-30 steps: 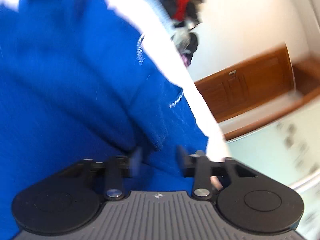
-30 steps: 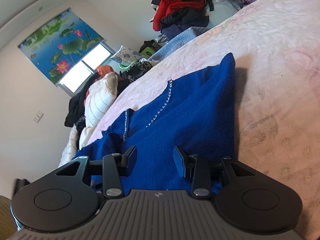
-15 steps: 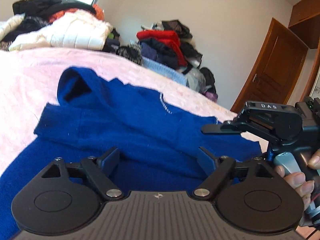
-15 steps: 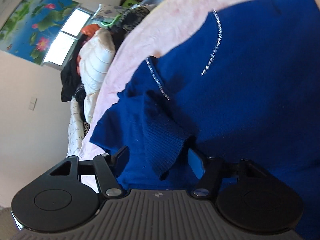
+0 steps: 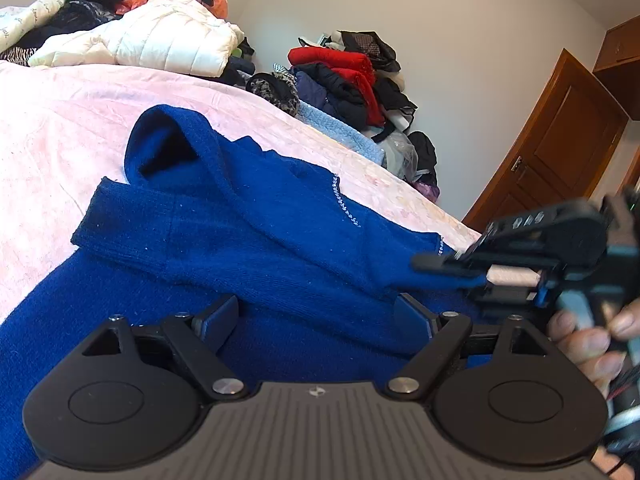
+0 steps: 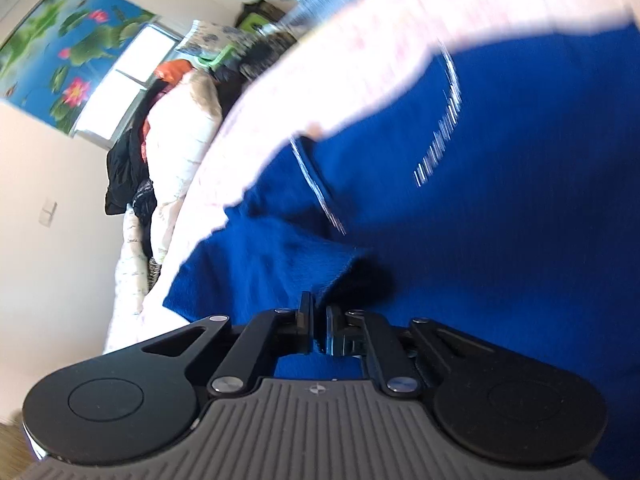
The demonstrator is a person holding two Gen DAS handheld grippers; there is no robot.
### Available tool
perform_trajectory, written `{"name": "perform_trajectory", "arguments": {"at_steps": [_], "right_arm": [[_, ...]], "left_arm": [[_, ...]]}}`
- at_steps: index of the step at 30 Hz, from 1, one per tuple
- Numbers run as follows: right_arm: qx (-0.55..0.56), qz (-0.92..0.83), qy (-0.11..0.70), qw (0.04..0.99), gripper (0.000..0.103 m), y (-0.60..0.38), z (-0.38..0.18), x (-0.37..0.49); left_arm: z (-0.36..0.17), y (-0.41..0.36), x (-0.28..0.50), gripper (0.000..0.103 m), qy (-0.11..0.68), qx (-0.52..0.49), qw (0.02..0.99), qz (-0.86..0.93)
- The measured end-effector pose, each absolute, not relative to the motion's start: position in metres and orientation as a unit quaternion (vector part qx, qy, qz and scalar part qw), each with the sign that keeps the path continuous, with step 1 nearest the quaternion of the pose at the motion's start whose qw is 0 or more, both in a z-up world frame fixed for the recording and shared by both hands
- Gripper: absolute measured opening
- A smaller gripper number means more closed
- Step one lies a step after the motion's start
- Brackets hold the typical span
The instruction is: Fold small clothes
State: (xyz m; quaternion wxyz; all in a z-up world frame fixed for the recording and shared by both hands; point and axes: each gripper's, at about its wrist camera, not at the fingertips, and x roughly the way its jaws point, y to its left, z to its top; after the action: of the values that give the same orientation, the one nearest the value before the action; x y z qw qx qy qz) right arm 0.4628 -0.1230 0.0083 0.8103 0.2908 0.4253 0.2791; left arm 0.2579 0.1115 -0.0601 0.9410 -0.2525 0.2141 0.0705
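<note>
The dark-blue knitted sweater is spread flat on the pale-pink flowered bedsheet, presumably so that its sleeves and hem can be turned over one at a time. One ribbed sleeve cuff is seen folded across the sweater's body, and the collar opening stands up in a loop just beyond it.

The left gripper is held low over the near part of the sweater with its jaws spread wide and nothing between them; it is judged to be waiting, ready to pin or take a second edge.

The right gripper is drawn almost closed, and a fold of blue knit is pinched between its pads, so an edge of the sweater is being gripped, probably for the next fold. In the left wrist view the same tool is seen at the sweater's right-hand edge, near a line of small silver studs; the right wrist picture is blurred, so the exact part gripped cannot be told.

Bare sheet lies open beyond the sweater's collar and to its left. Well beyond the collar, a white quilted jacket and heaped dark and red clothes mark the limit.
</note>
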Motion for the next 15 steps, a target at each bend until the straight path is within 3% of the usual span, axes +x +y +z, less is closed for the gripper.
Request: {"name": "perform_trajectory", "arguments": {"at_steps": [8,15], "right_arm": [[0.226,0.268,0.374,0.858,0.009,-0.19,0.072,0.474],[0.199,0.169,0.43,0.864,0.01,-0.252,0.016,0.485]], "left_arm": [[-0.059,0.11,0.259,0.086,0.215,-0.247,0.942,0.072],[-0.059,0.109,0.258,0.086,0.215,-0.249,0.942,0.072]]}}
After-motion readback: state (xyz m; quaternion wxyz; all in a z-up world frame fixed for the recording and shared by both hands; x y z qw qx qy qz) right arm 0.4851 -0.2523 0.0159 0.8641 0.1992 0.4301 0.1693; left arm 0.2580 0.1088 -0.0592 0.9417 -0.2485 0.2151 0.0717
